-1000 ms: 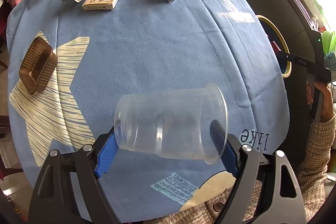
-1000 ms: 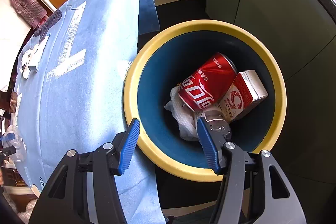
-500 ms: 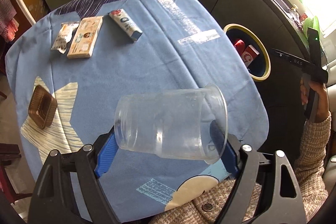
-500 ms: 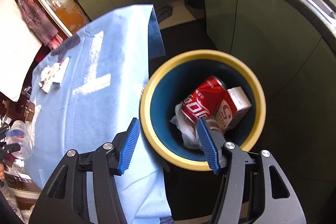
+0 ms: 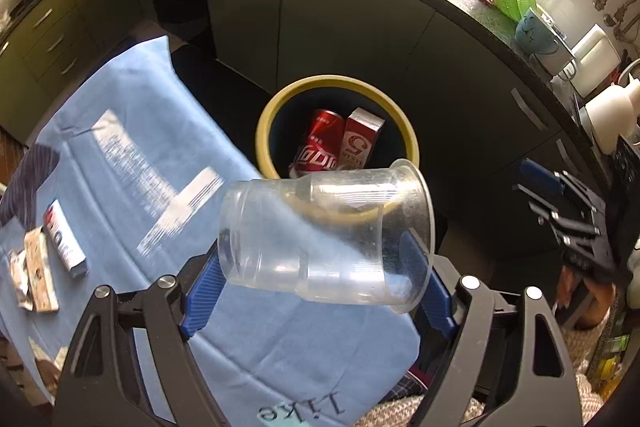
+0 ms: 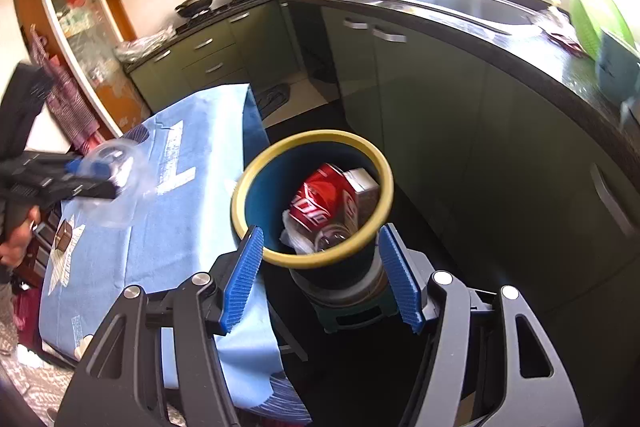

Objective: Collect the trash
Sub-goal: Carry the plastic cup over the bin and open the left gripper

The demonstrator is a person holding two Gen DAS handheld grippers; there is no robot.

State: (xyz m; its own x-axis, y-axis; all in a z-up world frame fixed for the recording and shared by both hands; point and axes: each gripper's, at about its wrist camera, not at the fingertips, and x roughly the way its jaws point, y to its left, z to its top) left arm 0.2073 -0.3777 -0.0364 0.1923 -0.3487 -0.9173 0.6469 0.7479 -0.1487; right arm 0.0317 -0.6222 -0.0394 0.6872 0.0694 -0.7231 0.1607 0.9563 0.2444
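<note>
My left gripper [image 5: 316, 267] is shut on a clear plastic cup [image 5: 324, 243] that lies sideways between the blue pads, held in the air over the table's edge. Just beyond it stands a yellow-rimmed bin [image 5: 280, 107] holding a red can [image 5: 320, 143] and a red-and-white carton [image 5: 360, 139]. My right gripper [image 6: 320, 243] hangs above the near side of the bin [image 6: 248, 183]; its jaws are opening with nothing between them. In the right wrist view the cup [image 6: 116, 183] and the left gripper [image 6: 92, 179] appear at the left over the table.
A blue cloth [image 5: 140, 147] covers the table. On it lie a tube [image 5: 66, 243], flat wrappers [image 5: 36, 275] and a brown tray [image 6: 62, 237]. Dark green cabinets [image 6: 440, 107] and a black counter stand behind the bin. The right gripper [image 5: 560, 203] shows at the right edge.
My left gripper swung with the cup from over the table toward the bin, which now sits straight ahead. My right gripper rose and drew back from the bin.
</note>
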